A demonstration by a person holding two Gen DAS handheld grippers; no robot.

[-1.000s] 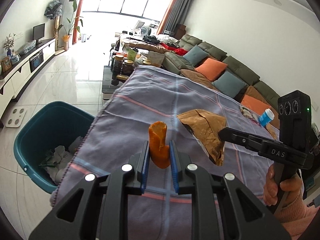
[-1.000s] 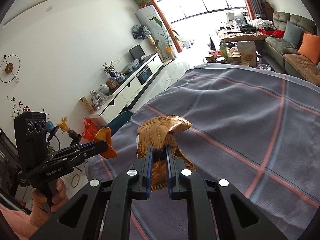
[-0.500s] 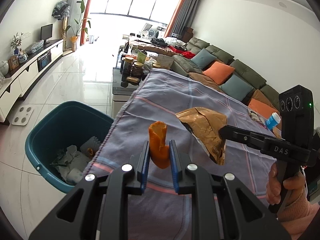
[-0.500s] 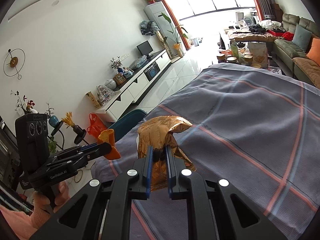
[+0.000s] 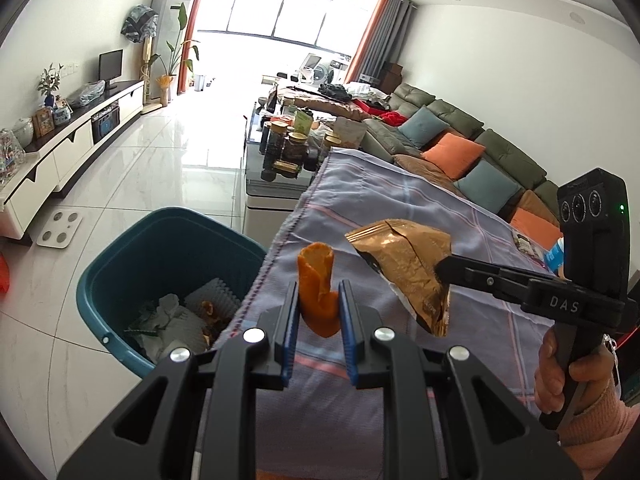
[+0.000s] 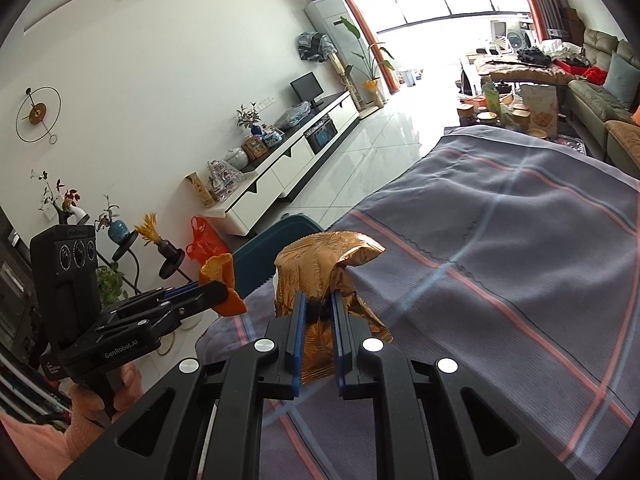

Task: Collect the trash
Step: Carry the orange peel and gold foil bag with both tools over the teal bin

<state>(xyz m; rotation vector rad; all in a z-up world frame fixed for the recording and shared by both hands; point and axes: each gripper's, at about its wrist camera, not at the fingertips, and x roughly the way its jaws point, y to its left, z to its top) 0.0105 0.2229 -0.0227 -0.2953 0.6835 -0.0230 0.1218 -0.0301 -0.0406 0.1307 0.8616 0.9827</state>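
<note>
Mid-carry toward the teal bin (image 5: 120, 280), low and left of both tongs. Left gripper (image 5: 319, 312) clamped on an orange peel (image 5: 316, 284); right gripper (image 6: 318, 320) pinching a gold foil snack wrapper (image 6: 320, 264) above the striped tablecloth (image 6: 520, 240). Next, probably: clearing the table edge, releasing over the bin.

The right gripper (image 5: 440, 270) reads "DAS"; the left gripper (image 6: 224, 294) seems to read "GenRobot.AI".

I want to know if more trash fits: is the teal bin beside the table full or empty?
Partly filled. The teal bin holds crumpled white paper and scraps only at its bottom; its upper walls are bare.
</note>
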